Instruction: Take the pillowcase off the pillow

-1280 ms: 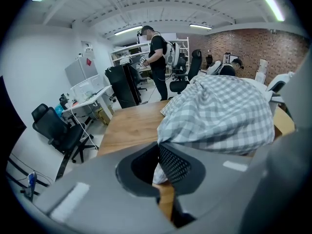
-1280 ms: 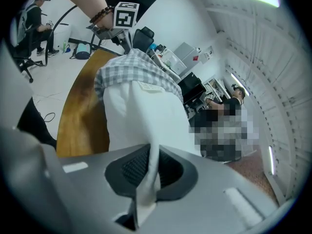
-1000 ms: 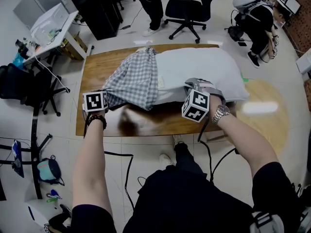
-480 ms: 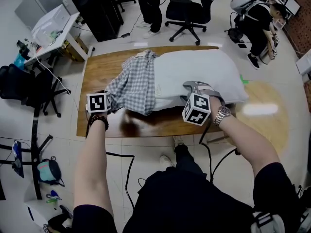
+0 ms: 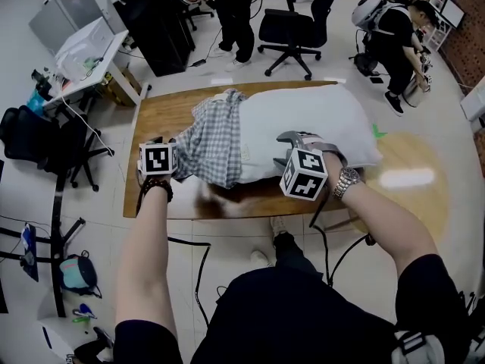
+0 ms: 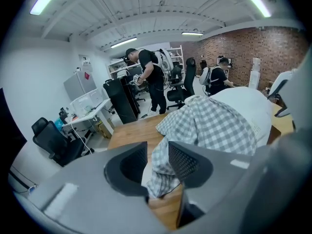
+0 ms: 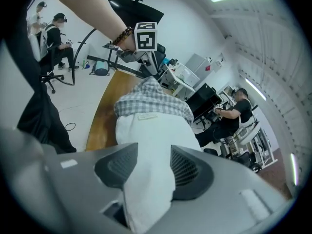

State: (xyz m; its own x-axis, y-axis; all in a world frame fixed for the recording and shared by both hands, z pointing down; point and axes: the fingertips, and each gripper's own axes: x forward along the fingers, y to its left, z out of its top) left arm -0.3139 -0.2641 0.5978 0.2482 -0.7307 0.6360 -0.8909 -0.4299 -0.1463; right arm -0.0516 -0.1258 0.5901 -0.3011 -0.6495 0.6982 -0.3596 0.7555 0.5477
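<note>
A white pillow [image 5: 311,123] lies across the wooden table [image 5: 163,112]. A grey-and-white checked pillowcase [image 5: 216,136] sits bunched over its left end. My left gripper [image 5: 163,149] is at the pillowcase's near left corner. Its jaws have just been opening, and in the left gripper view the left gripper [image 6: 157,152] stands open with a loose fold of pillowcase [image 6: 209,123] hanging between the pads. My right gripper [image 5: 292,144] is at the pillow's near edge. Its jaws have also just been opening; the right gripper [image 7: 153,162] is open with the pillow [image 7: 146,135] lying between the pads.
The table's front edge [image 5: 227,209] is close to me. Behind the table stand office chairs [image 5: 292,25], a black cabinet [image 5: 155,25] and people [image 5: 235,6]. A white desk [image 5: 87,48] and a dark chair [image 5: 45,139] are at the left.
The pillowcase, stretched toward my left gripper a second ago, now lies slacker and more bunched on the pillow. Both grippers have shifted a little farther over the table.
</note>
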